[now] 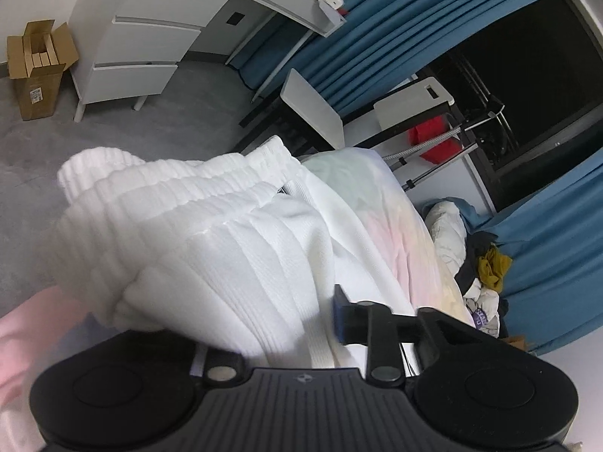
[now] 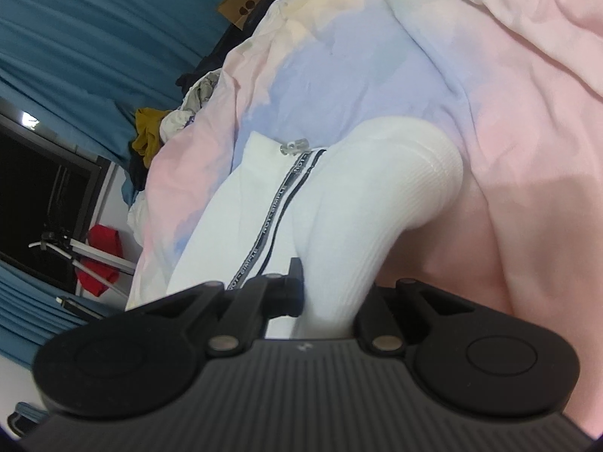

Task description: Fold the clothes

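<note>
Left wrist view is filled by the white garment [image 1: 226, 248], a ribbed knit piece whose gathered elastic band bunches up over a pastel bedspread [image 1: 377, 226]; it looks like trousers, since the right wrist view shows a printed side stripe [image 2: 271, 222] running down the flatter part lying on the bed. There the right gripper [image 2: 328, 301] is pinched nearly closed on a rolled ribbed edge of the cloth, which arches up and away from the claw, probably so that end stays anchored while the other is laid over. At the left gripper [image 1: 264, 324] only one blue-padded finger [image 1: 341, 316] shows; the other is buried under fabric. Its jaws stand partly apart with cloth draped between and over them, and the visible pad does not seem to press on anything, so I judge the grip released, the bunched end resting where it was put for the fold. Past the bed edge lie grey floor, a white drawer unit [image 1: 143, 41] beside an open cardboard box [image 1: 37, 71], blue curtains [image 1: 395, 34] around a dark window, and a heap of other clothes [image 1: 482, 275] at the bed's far side, likely waiting their turn
</note>
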Motion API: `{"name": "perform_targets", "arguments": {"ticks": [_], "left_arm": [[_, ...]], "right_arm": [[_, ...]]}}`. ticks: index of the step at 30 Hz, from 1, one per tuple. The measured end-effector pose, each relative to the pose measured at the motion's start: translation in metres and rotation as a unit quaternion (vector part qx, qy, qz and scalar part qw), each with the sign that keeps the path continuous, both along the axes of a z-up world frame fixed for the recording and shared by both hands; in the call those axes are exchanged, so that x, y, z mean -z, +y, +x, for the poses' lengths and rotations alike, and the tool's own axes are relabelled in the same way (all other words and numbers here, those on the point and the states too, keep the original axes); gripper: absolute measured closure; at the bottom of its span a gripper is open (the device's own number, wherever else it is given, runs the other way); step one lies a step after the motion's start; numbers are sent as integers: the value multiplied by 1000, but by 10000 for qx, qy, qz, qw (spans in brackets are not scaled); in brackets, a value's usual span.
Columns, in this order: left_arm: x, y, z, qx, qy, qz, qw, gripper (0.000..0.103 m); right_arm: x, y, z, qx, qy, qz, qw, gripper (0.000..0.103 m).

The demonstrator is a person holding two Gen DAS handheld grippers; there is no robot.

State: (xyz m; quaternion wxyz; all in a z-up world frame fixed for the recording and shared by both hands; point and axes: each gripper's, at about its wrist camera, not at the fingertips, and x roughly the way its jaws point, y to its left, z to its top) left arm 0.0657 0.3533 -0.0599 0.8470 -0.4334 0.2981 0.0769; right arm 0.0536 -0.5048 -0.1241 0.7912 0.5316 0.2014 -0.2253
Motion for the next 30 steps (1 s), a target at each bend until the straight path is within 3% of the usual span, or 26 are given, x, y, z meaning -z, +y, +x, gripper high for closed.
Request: {"name": "perform_targets", "arguments": {"ticks": [6,11,14,18,24,30], "left_arm": [[-16,-3,-21,240,42,272,9993,43],[-44,-11,-40,517,93,757,9957,39],[-63,-18,-50,585,130,908,9941,33],[-83,-20,-60,640,236,1124,9913,32],[-111,-25,-82,578,-122,1520,9866,24],[-125,-68,-64,970,-359,1885,9766,23]], "right_arm": [[-2,0,0,13,-8,45,10000,93],[-3,1,0,7,5,41,10000,93],[-3,0,-1,10,0,55,10000,93],[-3,0,-2,19,-6,78,10000,93],[-4,1,-1,7,17,15,10000,93],[-8,2,-1,64,-39,-15,10000,93]]}}
